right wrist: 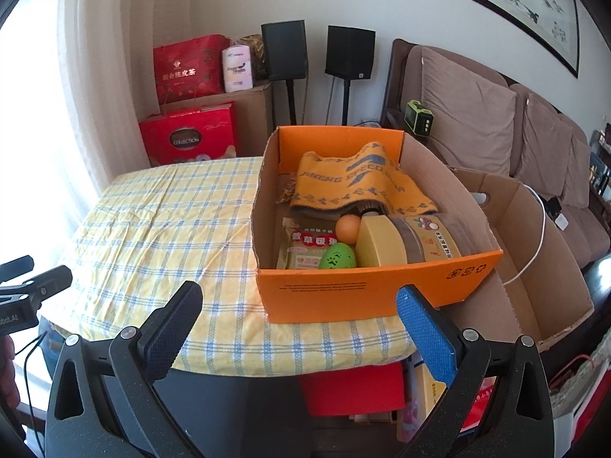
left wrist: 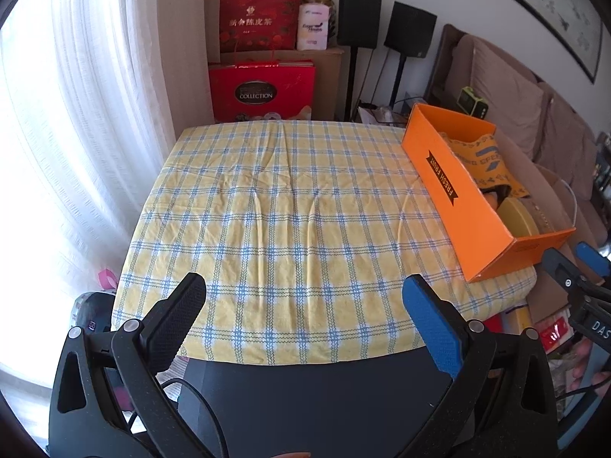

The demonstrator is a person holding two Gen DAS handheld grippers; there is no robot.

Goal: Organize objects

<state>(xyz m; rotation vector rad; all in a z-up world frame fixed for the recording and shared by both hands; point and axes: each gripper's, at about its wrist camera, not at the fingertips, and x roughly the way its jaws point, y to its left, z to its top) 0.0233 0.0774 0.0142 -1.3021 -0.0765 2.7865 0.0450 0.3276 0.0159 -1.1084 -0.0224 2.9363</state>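
Note:
An orange cardboard box [right wrist: 366, 290] stands on the right side of the table with the yellow checked cloth [right wrist: 160, 221]; it also shows in the left wrist view [left wrist: 443, 175]. Inside lie an orange towel [right wrist: 359, 183], an orange ball [right wrist: 348, 228], a green egg-shaped thing [right wrist: 338, 256], a yellow-lidded jar [right wrist: 404, 240] and a flat packet [right wrist: 301, 248]. My right gripper [right wrist: 301, 301] is open and empty, just in front of the box. My left gripper [left wrist: 305, 294] is open and empty over the cloth's [left wrist: 286, 210] near edge.
Red gift bags [left wrist: 259, 19] and two black speakers [left wrist: 359, 17] stand behind the table. A brown sofa [right wrist: 496, 129] and an open brown carton [right wrist: 534, 252] are on the right. A white curtain [left wrist: 76, 114] hangs on the left.

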